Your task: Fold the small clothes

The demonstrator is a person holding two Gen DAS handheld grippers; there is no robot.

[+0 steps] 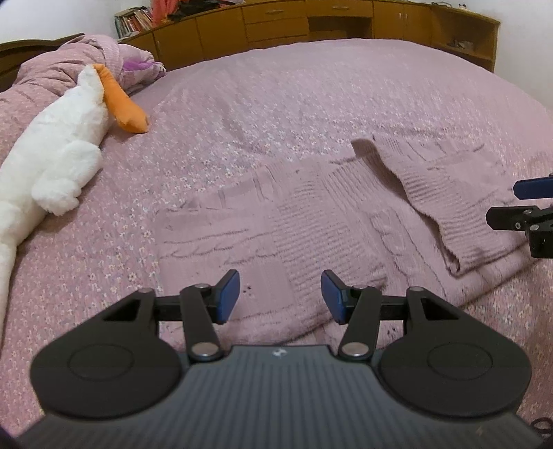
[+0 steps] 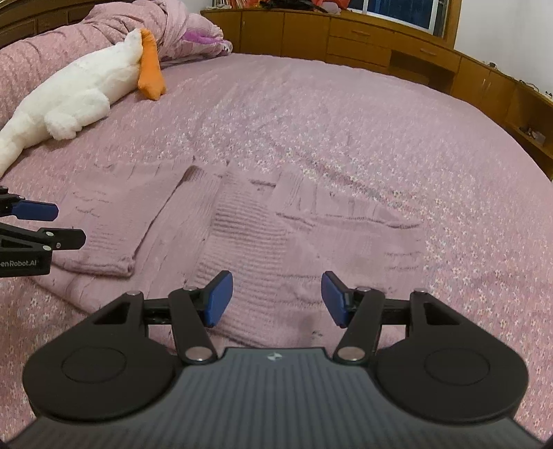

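Note:
A small mauve knitted sweater [image 1: 311, 228] lies flat on the bed, nearly the same colour as the bedspread, with one sleeve [image 1: 432, 200] folded in across its body. My left gripper [image 1: 280, 297] hovers over the sweater's near hem, open, nothing between its blue pads. In the right wrist view the sweater [image 2: 249, 235] spreads ahead, its folded sleeve [image 2: 114, 224] at left. My right gripper [image 2: 276, 298] is open above the near edge, holding nothing. Each gripper's fingertips show at the other view's edge: right gripper [image 1: 525, 203], left gripper [image 2: 52, 224].
A white plush goose with an orange beak [image 1: 62, 152] lies at the left on the pink floral bedspread [image 1: 311, 103]. A bunched quilt [image 2: 103, 31] sits behind it. Wooden cabinets [image 1: 311, 24] run along the far side of the bed.

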